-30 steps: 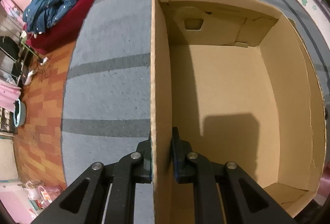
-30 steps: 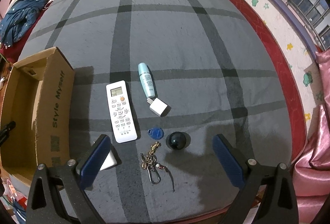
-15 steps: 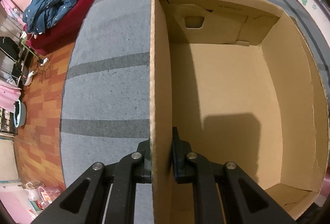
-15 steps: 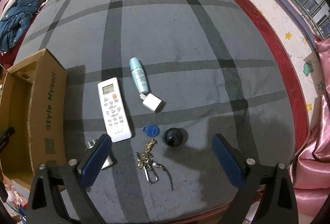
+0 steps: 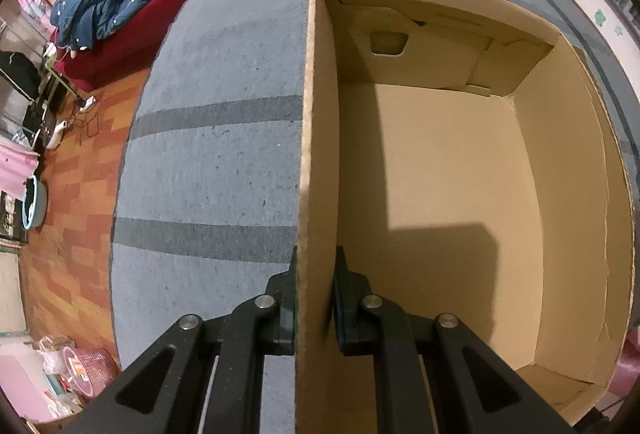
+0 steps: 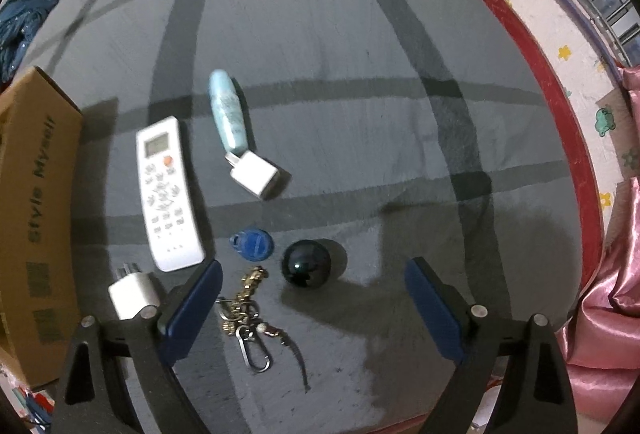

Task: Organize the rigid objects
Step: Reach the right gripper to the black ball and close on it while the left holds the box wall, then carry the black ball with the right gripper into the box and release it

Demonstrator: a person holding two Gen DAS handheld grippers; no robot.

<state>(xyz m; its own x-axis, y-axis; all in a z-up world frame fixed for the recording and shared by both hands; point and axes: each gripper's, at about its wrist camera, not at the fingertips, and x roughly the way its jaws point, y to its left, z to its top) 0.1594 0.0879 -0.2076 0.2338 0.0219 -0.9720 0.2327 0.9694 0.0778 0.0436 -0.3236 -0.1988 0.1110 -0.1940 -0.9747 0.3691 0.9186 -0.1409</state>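
Motion-blurred: remote (image 6: 167,194), light-blue tube (image 6: 228,114). Half hidden behind right claw (image 6: 314,310) finger: white charger (image 6: 130,292). Cut off at frame edge: cardboard box (image 6: 36,194).

Matt corrugated cardboard box (image 5: 460,162), glossy dark ball (image 6: 306,263), metal keychain (image 6: 248,314), felt-like grey cover (image 6: 340,46).

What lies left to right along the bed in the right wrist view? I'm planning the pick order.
cardboard box → near white charger → remote control → light blue bottle → blue key fob → dark ball.
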